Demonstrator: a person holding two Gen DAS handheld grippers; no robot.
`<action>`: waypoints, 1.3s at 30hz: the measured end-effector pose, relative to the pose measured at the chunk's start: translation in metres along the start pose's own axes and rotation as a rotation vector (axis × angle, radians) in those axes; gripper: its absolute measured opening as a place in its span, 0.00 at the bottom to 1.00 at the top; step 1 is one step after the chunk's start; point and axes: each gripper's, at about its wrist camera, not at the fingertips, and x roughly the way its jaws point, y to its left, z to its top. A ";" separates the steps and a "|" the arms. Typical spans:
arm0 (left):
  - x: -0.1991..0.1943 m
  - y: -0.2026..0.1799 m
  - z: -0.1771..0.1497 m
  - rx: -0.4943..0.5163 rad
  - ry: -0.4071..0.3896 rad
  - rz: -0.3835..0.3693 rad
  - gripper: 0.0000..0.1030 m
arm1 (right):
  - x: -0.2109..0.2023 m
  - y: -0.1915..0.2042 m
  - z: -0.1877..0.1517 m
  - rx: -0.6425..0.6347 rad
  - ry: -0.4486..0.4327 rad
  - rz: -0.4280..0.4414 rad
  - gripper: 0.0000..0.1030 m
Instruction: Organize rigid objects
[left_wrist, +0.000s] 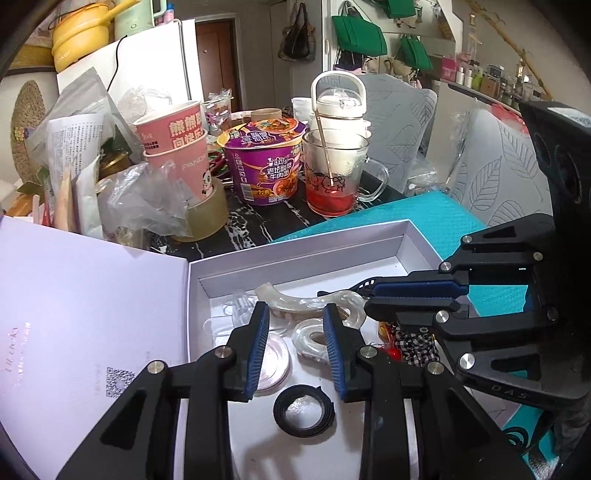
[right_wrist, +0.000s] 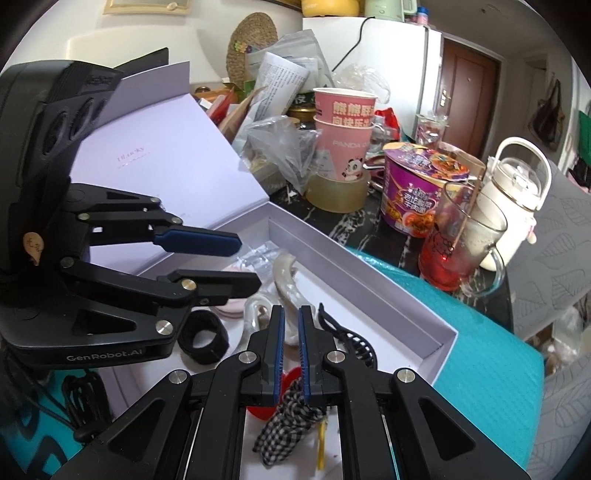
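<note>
An open white box (left_wrist: 413, 243) (right_wrist: 373, 291) lies on a teal mat. In it are pearly hair claws (left_wrist: 310, 301) (right_wrist: 286, 275), a black band roll (left_wrist: 304, 410) (right_wrist: 203, 338), a round pink item (left_wrist: 273, 356), a black claw clip (right_wrist: 354, 341) and a checked hair tie with red charm (left_wrist: 415, 345) (right_wrist: 288, 421). My left gripper (left_wrist: 295, 347) (right_wrist: 240, 262) is open and empty above the box's middle. My right gripper (right_wrist: 291, 354) (left_wrist: 376, 299) has its jaws almost closed with a narrow gap, over the checked tie; I see nothing clamped.
The box lid (left_wrist: 74, 314) stands open at the left. Behind the box are a tape roll (left_wrist: 207, 214), stacked pink cups (left_wrist: 177, 147), a purple noodle bowl (left_wrist: 264, 162), a glass mug with red liquid (left_wrist: 334, 173) and a white kettle (left_wrist: 340, 99). Grey chairs (left_wrist: 491, 173) stand to the right.
</note>
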 end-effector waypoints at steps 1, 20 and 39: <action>-0.001 0.000 0.000 -0.008 0.002 0.007 0.28 | -0.001 0.000 0.000 0.000 0.002 -0.003 0.14; -0.061 -0.009 0.005 -0.102 0.008 0.121 0.30 | -0.061 0.014 -0.002 0.100 -0.014 -0.118 0.29; -0.155 -0.036 -0.008 -0.094 -0.114 0.255 0.96 | -0.149 0.042 -0.022 0.136 -0.070 -0.324 0.76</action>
